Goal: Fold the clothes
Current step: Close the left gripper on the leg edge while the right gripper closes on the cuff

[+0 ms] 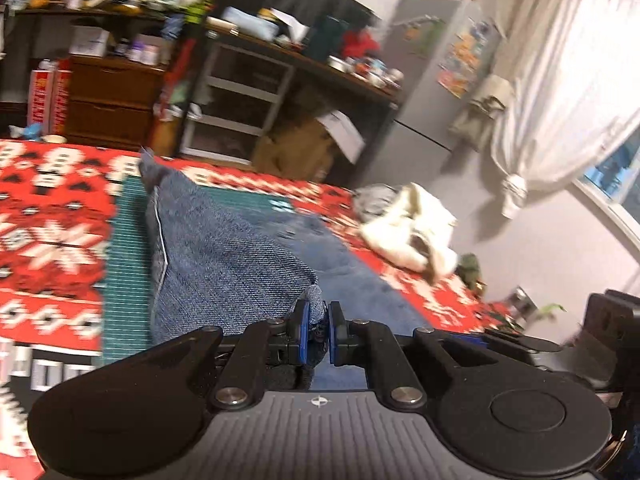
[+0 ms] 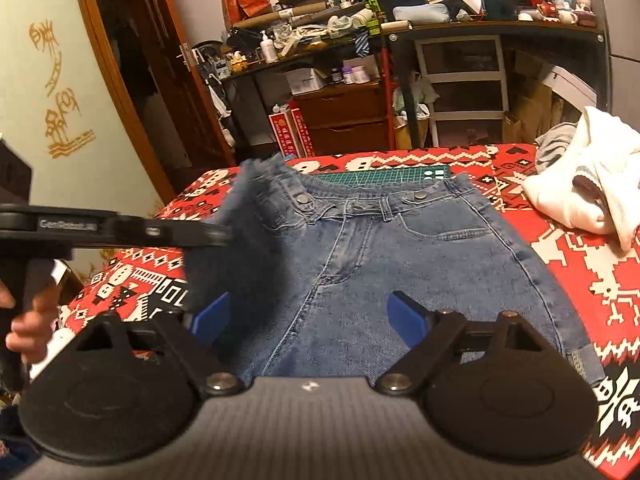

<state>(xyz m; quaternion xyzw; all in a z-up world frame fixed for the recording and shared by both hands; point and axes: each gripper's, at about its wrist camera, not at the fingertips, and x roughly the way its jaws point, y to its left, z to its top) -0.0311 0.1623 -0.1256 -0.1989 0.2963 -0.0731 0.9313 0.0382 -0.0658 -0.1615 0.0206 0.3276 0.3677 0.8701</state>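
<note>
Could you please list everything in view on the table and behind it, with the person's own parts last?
jeans: one, blue denim, front up on the tablecloth, one edge lifted.
tablecloth: one, red with white and black pattern, covering the table.
cutting mat: one, green, under the jeans' waistband.
white garment: one, crumpled, on the cloth right of the jeans.
shelving: dark, cluttered, behind the table.
curtain: one, white, tied, by the window.
left claw: black, blue pads, shut on denim.
right claw: black, blue pads, open above the jeans.
hand: one, gripping the left handle.
</note>
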